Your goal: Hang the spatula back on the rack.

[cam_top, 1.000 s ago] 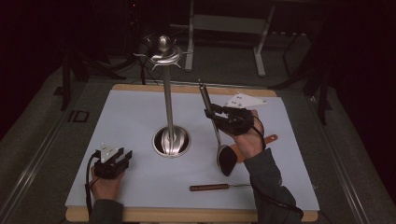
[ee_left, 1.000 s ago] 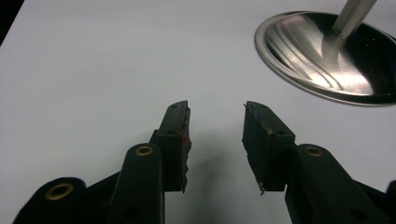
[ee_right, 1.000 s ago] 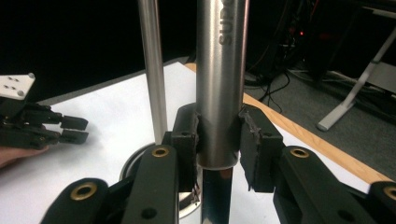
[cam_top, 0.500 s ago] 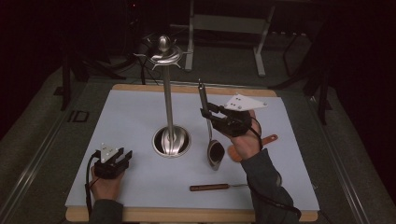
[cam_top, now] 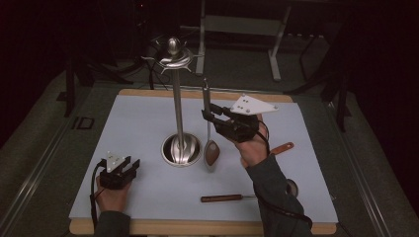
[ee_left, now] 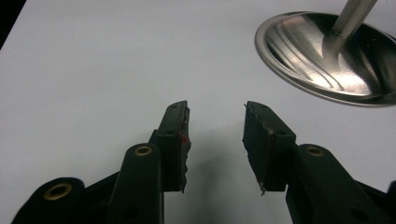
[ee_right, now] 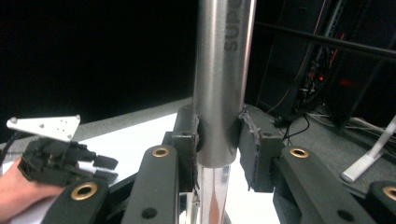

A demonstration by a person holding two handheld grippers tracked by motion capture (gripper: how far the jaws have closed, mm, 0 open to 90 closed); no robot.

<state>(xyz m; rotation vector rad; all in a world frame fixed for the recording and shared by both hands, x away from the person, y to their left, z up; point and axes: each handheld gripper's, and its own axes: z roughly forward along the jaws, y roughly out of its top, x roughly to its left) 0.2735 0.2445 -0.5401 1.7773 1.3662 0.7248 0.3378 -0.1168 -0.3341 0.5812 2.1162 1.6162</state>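
Observation:
A tall steel utensil stand [cam_top: 178, 108] with hooks at its top [cam_top: 173, 57] rises from a round base [cam_top: 182, 149] on the white mat. Just right of its pole, my right gripper [cam_top: 210, 116] is shut on the steel handle of a long spoon [cam_top: 212, 154], which hangs upright with its dark bowl low over the mat. In the right gripper view the pads [ee_right: 254, 135] press both sides of that handle [ee_right: 222, 84]. My left gripper [cam_top: 129, 165] rests on the mat at the front left, open and with nothing between its fingers [ee_left: 175, 135], pointing toward the stand's base [ee_left: 327, 56].
A utensil with a wooden handle [cam_top: 222, 198] lies flat near the mat's front edge, partly under the right forearm. Another wooden handle [cam_top: 281, 148] pokes out behind the right hand. The white mat [cam_top: 138, 123] sits on a wooden board; dark floor and metal frames surround it.
My right gripper has carried the spoon left and slightly up, toward the stand's pole, and the spoon now hangs more upright. The left gripper has stayed put.

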